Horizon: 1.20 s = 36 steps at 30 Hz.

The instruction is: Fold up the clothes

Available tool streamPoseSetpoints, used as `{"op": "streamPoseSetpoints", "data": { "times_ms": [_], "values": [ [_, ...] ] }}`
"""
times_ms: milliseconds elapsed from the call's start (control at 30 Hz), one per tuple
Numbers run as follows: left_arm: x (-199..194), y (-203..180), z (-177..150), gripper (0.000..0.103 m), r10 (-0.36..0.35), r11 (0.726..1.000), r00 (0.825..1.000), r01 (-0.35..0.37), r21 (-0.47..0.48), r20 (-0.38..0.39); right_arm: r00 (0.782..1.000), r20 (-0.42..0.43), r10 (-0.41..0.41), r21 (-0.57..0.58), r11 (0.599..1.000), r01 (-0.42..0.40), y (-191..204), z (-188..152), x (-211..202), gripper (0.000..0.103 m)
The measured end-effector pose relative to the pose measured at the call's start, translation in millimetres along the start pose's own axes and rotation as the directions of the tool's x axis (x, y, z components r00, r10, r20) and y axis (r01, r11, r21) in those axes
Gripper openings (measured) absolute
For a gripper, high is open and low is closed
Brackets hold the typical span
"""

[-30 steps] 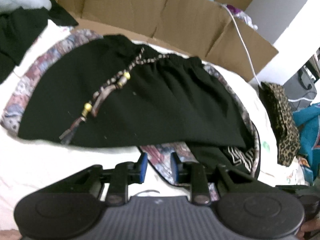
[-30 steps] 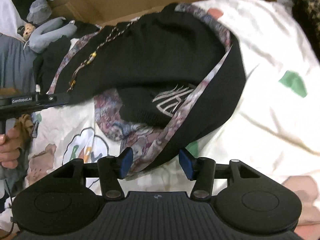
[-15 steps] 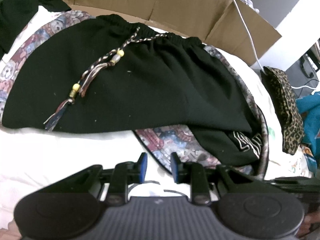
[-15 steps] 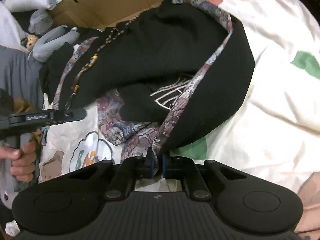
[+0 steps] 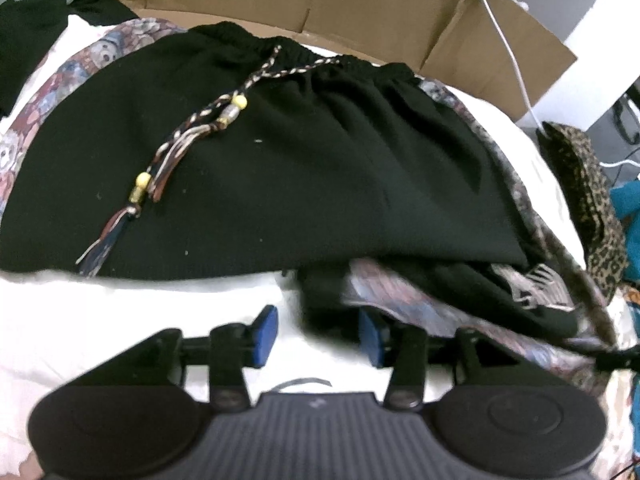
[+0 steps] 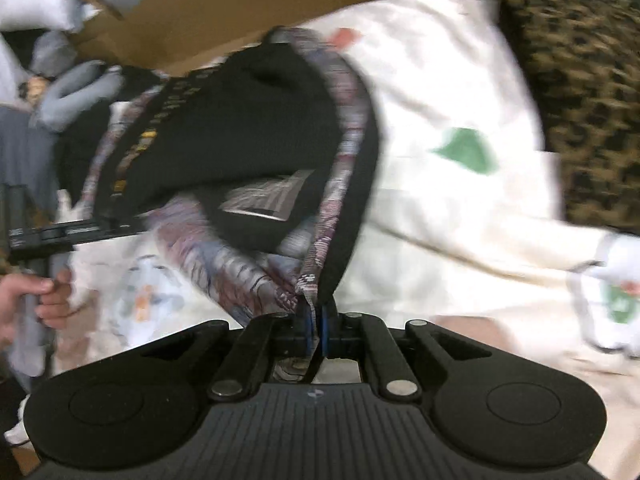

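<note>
Progress: we judge the fold as begun and not finished. The black trousers (image 5: 304,168) lie doubled over across the middle of the left wrist frame, waistband toward the top, but the leg end at lower right is bunched and uneven.

Done so far: the upper part looks flat, with the braided drawstring (image 5: 192,136) lying loose across it at centre left.

Left to do: we still have to bring the gripped leg end over the flat part, square the edges, and likely fold once more.

Right gripper (image 6: 316,328): its blue pads are pinched tight on the trouser hem, where the patterned side stripe (image 6: 344,152) and black cloth run down into them at lower centre of the right wrist frame. That frame is blurred, so we cannot read the cloth's finer lie.

Left gripper (image 5: 316,336): it is spread wide and holds nothing. The right pad sits just against the bunched black and patterned cloth at lower centre right; the left pad is over bare sheet (image 5: 120,312).

Trousers relative to the tools: the main body lies above and beyond the left gripper's fingers, apart from them. In the right wrist frame it stretches up and left from the clamped hem.

Surroundings: cardboard (image 5: 360,4) stands along the top of the frame, and a leopard-print cloth (image 5: 588,196) lies at the right edge.
</note>
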State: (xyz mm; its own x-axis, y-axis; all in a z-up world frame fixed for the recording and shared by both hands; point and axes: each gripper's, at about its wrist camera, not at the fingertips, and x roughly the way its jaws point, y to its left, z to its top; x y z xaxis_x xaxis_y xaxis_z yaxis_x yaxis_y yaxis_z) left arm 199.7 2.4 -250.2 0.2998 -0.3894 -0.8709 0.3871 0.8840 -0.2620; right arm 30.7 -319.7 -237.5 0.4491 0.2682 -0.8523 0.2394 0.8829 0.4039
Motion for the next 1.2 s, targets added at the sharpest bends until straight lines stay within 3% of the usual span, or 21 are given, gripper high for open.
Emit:
{"op": "streamPoseSetpoints", "data": {
  "times_ms": [100, 267, 467, 567, 700, 833, 900, 1033, 1067, 1133, 1167, 1200],
  "values": [
    [4.4, -2.2, -0.3, 0.054, -0.005, 1.000, 1.000, 0.005, 0.009, -0.006, 0.999, 0.008, -0.041, 0.039, 0.998, 0.040, -20.9, 1.2, -10.1, 0.002],
    [4.2, -13.4, -1.0, 0.054, -0.045, 0.998, 0.999, 0.045, 0.035, -0.007, 0.996, 0.018, -0.085, 0.039, 0.996, 0.084, -32.0, 5.2, -16.3, 0.002],
    [-23.0, -16.9, -5.2, 0.052, -0.204, 0.978, 0.978, 0.205, 0.025, -0.042, 0.994, -0.003, -0.112, 0.052, 0.992, 0.112, -41.7, 4.8, -8.2, 0.003],
    [-37.9, -16.3, -4.7, 0.052, -0.245, 0.970, 0.969, 0.245, 0.008, -0.026, 0.992, -0.022, -0.127, 0.069, 0.989, 0.128, -44.8, 4.9, -5.9, 0.013],
    [-24.3, -18.4, -3.1, 0.052, -0.195, 0.981, 0.981, 0.195, -0.011, -0.023, 0.992, -0.006, -0.126, 0.088, 0.988, 0.126, -48.8, 2.5, -9.6, 0.038],
    [3.2, -17.4, -5.6, 0.052, -0.126, 0.990, 0.989, 0.120, -0.076, -0.079, 0.994, 0.026, -0.108, 0.112, 0.988, 0.104, -56.6, -0.5, -16.3, 0.042],
    [12.8, -14.1, -7.8, 0.052, -0.163, 0.981, 0.981, 0.151, -0.120, -0.100, 0.994, 0.037, -0.101, 0.134, 0.986, 0.095, -62.7, -3.5, -18.1, 0.045],
    [27.6, -20.2, -13.6, 0.052, -0.154, 0.985, 0.980, 0.143, -0.092, -0.122, 0.995, 0.048, -0.092, 0.140, 0.987, 0.084, -67.3, -9.7, -17.9, 0.049],
    [27.7, -20.6, -14.3, 0.049, -0.161, 0.984, 0.980, 0.151, -0.092, -0.116, 0.995, 0.046, -0.086, 0.139, 0.987, 0.079, -67.4, -11.0, -16.5, 0.049],
    [29.6, -20.2, -15.4, 0.016, -0.188, 0.980, 0.973, 0.175, -0.098, -0.134, 0.997, 0.040, -0.069, 0.127, 0.990, 0.063, -64.8, -13.1, -13.3, 0.049],
    [31.0, -18.3, -16.0, 0.004, -0.206, 0.975, 0.966, 0.189, -0.114, -0.158, 0.997, 0.037, -0.061, 0.119, 0.991, 0.057, -62.9, -14.0, -11.1, 0.049],
    [29.5, -16.2, -17.5, 0.003, -0.209, 0.973, 0.964, 0.189, -0.130, -0.161, 0.998, 0.033, -0.058, 0.113, 0.992, 0.054, -61.6, -14.7, -9.0, 0.049]
  ]
}}
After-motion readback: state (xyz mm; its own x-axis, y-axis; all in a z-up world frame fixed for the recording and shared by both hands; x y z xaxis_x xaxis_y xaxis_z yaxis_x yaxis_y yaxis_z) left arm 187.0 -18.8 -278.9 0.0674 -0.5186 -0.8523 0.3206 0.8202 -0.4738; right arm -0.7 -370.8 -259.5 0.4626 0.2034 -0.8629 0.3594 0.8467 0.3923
